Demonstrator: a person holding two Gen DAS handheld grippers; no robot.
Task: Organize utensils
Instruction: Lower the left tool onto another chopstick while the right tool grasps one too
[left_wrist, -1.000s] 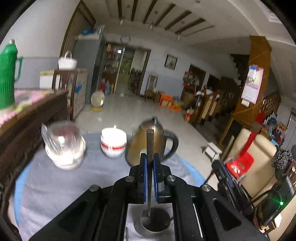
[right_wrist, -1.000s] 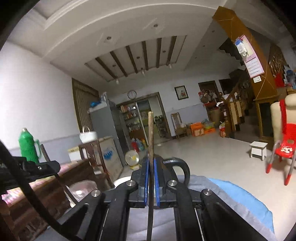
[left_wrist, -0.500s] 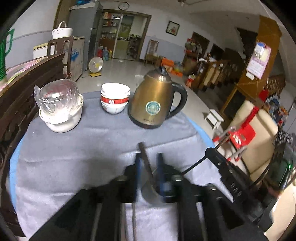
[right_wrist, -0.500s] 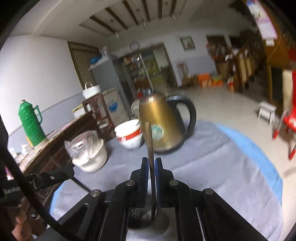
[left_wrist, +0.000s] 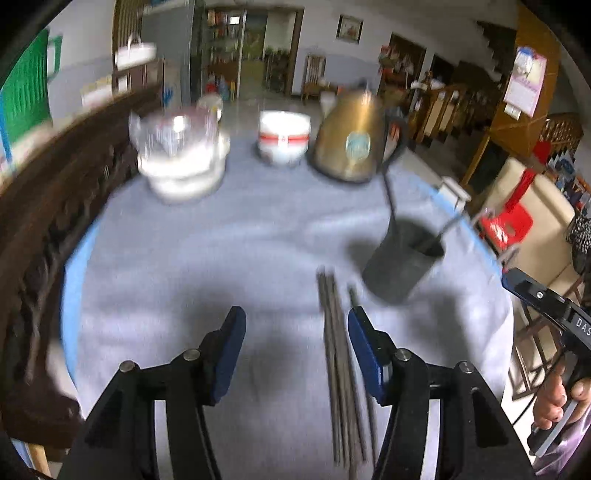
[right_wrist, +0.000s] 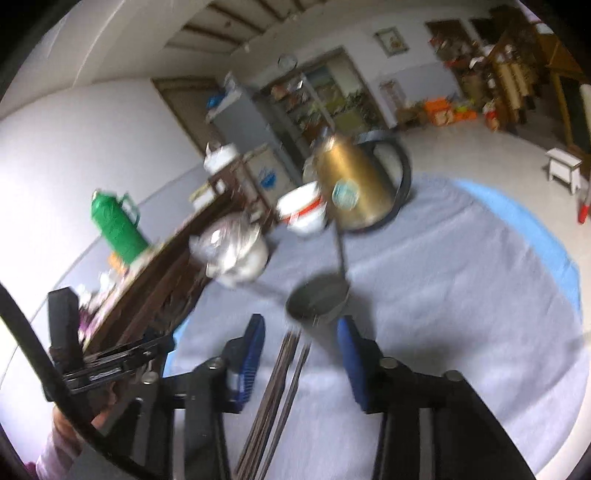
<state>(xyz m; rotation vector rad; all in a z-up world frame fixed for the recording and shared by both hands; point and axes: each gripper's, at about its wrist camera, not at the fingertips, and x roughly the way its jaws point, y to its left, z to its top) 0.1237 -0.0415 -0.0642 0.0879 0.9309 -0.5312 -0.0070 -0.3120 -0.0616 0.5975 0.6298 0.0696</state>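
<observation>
**Both tongs spread over the chopsticks, cup just beyond**

Nearest the left camera, the left tongs (left_wrist: 293, 332) are seen with the blue pads well apart and still opening. A bundle of dark chopsticks (left_wrist: 341, 387) is laid flat on the grey cloth of the tabletop (left_wrist: 184, 258), running away from the camera and lying just inside the right-hand pad; whether that pad touches them can't be told through the blur, and nothing is gripped.

In the right wrist view, the right tongs (right_wrist: 300, 334) are also opening, with the same chopsticks (right_wrist: 275, 398) lying loose on the cloth between the pads, not pinched.

Just past the far ends of the chopsticks a dark metal cup (left_wrist: 404, 260) is stood upright, with two thin handles sticking up out of it. What utensils they belong to can't be made out.

Further back, near the far edge, three things are lined up: a white pot wrapped in clear plastic (left_wrist: 183, 158), a white bowl with a red band (left_wrist: 283, 136), and a gold kettle (left_wrist: 351, 142) with a black handle.
</observation>
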